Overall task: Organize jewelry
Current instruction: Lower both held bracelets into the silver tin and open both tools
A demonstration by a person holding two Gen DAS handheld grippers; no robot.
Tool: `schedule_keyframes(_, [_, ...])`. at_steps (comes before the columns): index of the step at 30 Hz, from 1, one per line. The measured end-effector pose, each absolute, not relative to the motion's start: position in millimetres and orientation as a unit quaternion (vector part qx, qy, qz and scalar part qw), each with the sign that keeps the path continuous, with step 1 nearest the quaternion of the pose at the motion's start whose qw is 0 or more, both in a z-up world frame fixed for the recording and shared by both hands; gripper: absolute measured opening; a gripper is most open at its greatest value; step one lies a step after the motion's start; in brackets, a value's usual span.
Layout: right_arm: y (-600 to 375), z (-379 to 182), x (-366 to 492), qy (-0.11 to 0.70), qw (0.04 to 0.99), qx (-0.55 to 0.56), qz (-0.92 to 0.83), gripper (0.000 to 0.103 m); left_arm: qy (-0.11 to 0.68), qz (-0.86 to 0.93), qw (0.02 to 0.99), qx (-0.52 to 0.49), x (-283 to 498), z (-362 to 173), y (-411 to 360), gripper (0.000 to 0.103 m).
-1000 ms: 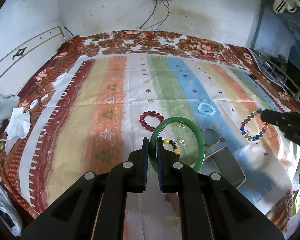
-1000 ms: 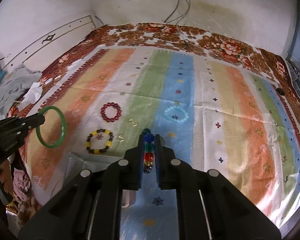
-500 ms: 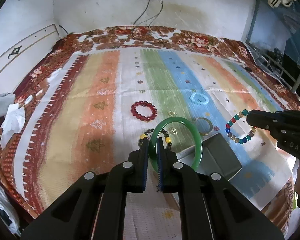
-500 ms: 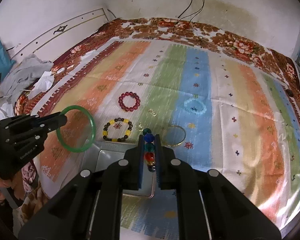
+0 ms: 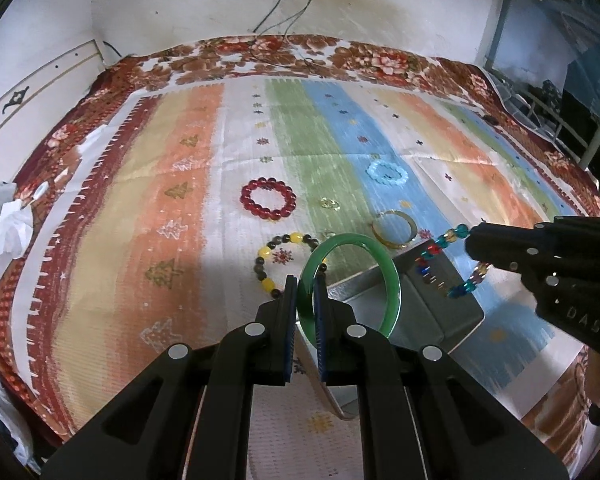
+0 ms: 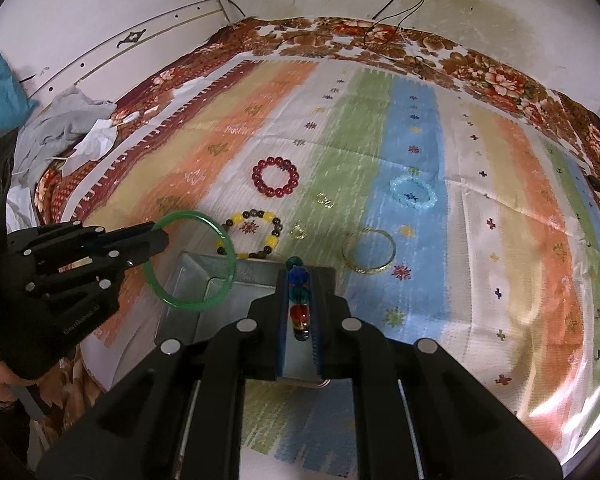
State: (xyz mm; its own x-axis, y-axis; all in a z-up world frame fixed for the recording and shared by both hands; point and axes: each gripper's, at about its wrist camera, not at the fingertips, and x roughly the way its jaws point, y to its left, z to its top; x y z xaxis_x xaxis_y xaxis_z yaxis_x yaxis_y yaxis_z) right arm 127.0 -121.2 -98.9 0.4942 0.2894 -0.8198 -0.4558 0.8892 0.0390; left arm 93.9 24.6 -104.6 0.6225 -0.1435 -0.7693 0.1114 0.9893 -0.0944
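My left gripper [image 5: 305, 280] is shut on a green bangle [image 5: 394, 276], holding it upright above the grey metal tray [image 5: 452, 308]. From the right wrist view the same green bangle [image 6: 204, 303] hangs over the tray's [image 6: 188, 280] left part, in the left gripper [image 6: 160, 238]. My right gripper [image 6: 298, 276] is shut on a multicoloured bead bracelet [image 6: 299, 300]; that bead bracelet [image 5: 456, 264] dangles over the tray from the right gripper [image 5: 470, 240]. On the cloth lie a red bead bracelet [image 5: 268, 199], a yellow-and-dark bead bracelet [image 5: 278, 258], a light blue bracelet [image 5: 387, 173] and a gold bangle [image 5: 394, 231].
A striped cloth [image 5: 180, 200] covers a bed that meets the wall at the back. Two small gold pieces [image 6: 325, 199] [image 6: 298, 232] lie between the bracelets. Crumpled grey cloth and tissue [image 6: 76, 128] sit at the left edge. A person's hand [image 6: 0, 376] holds the left gripper.
Both grippers came lower and closer to the tray, each keeping its bracelet. The green bangle and the bead bracelet now hang over the tray instead of over the cloth beside it.
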Motion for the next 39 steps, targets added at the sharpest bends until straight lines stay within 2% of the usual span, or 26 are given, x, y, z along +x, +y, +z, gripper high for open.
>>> schedule_keyframes(14, [-120.3, -114.1, 126.5, 0.473, 0.848, -0.088, 0.224, 0.011, 0.446, -0.083, 0.891, -0.020, 95.2, -117.4, 14.3, 0.010])
schedule_keyframes(16, [-122.2, -116.4, 127.1, 0.476, 0.847, -0.079, 0.223, 0.012, 0.450, -0.089, 0.888, -0.027, 96.3, -118.6, 14.6, 0.017])
schedule_keyframes(19, [-123.1, -117.1, 127.6, 0.477, 0.847, -0.079, 0.222, 0.012, 0.447, -0.082, 0.890, -0.029, 96.0, -116.8, 16.6, 0.023])
schedule_keyframes(21, [-123.8, -117.1, 127.8, 0.476, 0.847, -0.080, 0.221, 0.015, 0.444, -0.082, 0.892, -0.032, 95.7, -114.7, 17.8, 0.028])
schedule_keyframes(23, [-124.2, -116.0, 127.7, 0.475, 0.848, -0.080, 0.222, 0.025, 0.442, -0.080, 0.893, -0.031, 95.9, -112.4, 19.2, 0.030])
schedule_keyframes(25, [-124.5, -114.6, 127.7, 0.473, 0.848, -0.082, 0.223, 0.026, 0.441, -0.079, 0.894, -0.028, 96.9, -111.3, 20.0, 0.036])
schedule_keyframes(29, [-127.4, -112.4, 129.6, 0.471, 0.851, -0.088, 0.216, 0.036, 0.440, -0.060, 0.896, -0.007, 98.8, -110.3, 23.1, 0.039])
schedule_keyframes(30, [-128.9, -112.1, 130.7, 0.470, 0.852, -0.088, 0.213, 0.038, 0.439, -0.057, 0.896, -0.007, 99.7, -110.0, 25.1, 0.043])
schedule_keyframes(32, [-133.4, -111.7, 133.2, 0.469, 0.854, -0.085, 0.208, 0.056, 0.439, -0.053, 0.897, -0.010, 102.2, -109.7, 29.9, 0.049])
schedule_keyframes(37, [-145.8, -111.7, 142.3, 0.470, 0.858, -0.073, 0.196, 0.056, 0.440, -0.053, 0.896, -0.016, 108.3, -111.2, 36.1, 0.066])
schedule_keyframes(39, [-149.8, -111.2, 145.6, 0.470, 0.859, -0.071, 0.192, 0.057, 0.441, -0.057, 0.895, -0.017, 111.3, -111.5, 37.1, 0.067])
